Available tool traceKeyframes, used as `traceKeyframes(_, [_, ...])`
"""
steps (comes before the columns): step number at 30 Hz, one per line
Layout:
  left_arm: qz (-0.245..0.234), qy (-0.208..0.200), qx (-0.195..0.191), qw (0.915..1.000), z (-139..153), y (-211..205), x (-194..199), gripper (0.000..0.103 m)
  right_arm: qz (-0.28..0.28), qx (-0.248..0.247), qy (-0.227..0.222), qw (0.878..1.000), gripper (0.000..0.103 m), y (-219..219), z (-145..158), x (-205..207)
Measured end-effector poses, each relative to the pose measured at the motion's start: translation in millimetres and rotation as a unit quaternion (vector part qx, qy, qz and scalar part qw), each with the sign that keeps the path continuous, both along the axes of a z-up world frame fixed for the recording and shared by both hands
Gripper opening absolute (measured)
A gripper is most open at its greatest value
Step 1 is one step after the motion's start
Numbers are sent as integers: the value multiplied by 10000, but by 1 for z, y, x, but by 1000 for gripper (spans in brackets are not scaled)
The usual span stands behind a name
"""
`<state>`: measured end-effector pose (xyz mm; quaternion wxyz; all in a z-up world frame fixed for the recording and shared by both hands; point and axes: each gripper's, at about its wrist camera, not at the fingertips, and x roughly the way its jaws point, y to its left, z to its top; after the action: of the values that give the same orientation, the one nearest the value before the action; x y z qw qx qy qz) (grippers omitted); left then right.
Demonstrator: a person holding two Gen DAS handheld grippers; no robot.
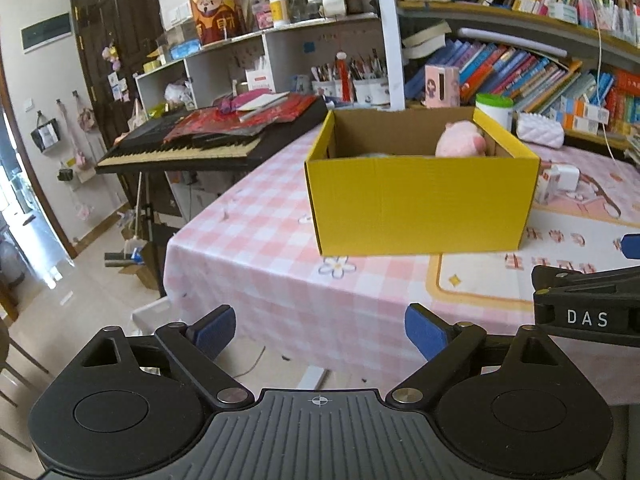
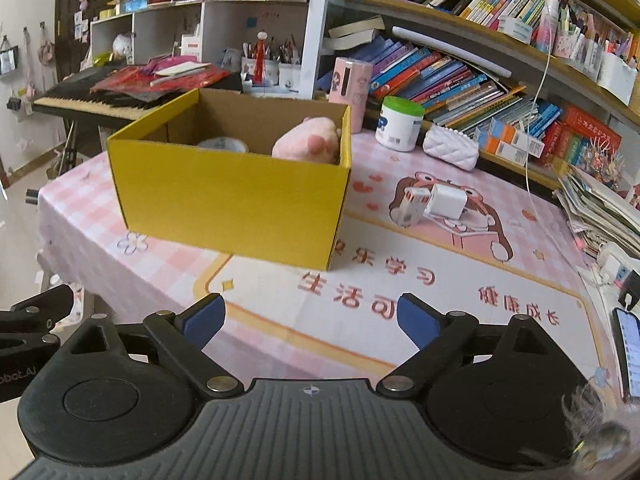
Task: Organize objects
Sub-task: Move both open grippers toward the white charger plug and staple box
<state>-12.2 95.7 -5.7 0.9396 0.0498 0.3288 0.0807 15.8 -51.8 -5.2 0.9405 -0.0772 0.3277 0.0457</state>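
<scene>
A yellow cardboard box (image 1: 420, 204) (image 2: 228, 196) stands open-topped on the pink checked table. Inside it a pink plush toy (image 1: 460, 140) (image 2: 308, 140) leans against the right wall, and a pale round item (image 2: 222, 145) lies beside it. My left gripper (image 1: 320, 332) hovers in front of the table's near edge, well short of the box, jaws wide apart and holding nothing. My right gripper (image 2: 310, 322) hangs over the printed mat, also short of the box, jaws wide and holding nothing. Part of the right gripper (image 1: 588, 304) shows at the right edge of the left wrist view.
White chargers (image 2: 432, 202) lie right of the box. A green-lidded white jar (image 2: 398, 124), a white quilted pouch (image 2: 450, 146) and a pink box (image 2: 350, 84) stand behind. An electric keyboard (image 1: 192, 148) abuts the table's left. Bookshelves line the back; a phone (image 2: 628, 352) lies far right.
</scene>
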Motion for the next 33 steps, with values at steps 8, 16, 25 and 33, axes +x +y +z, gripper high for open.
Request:
traceKeyframes(8, [-121,173,54,9998,-6,-5,-10,96,-139,-75,112,9998,96,-2,-7,-14])
traceKeyframes(16, [-337,260,24,9991,-11,-16,-12,97,-326,-111,166,9993,97,-14,-10,-23])
traceKeyframes(25, [-739,283,-11,9969,-13,-41,-3,97,-704,-163,184,9972,98,-40,-12,-29])
traceKeyframes(33, [-1114,296,15,9933,-14,-71,12,97,-1108,-137,190,9936,98,-71,-13,-24])
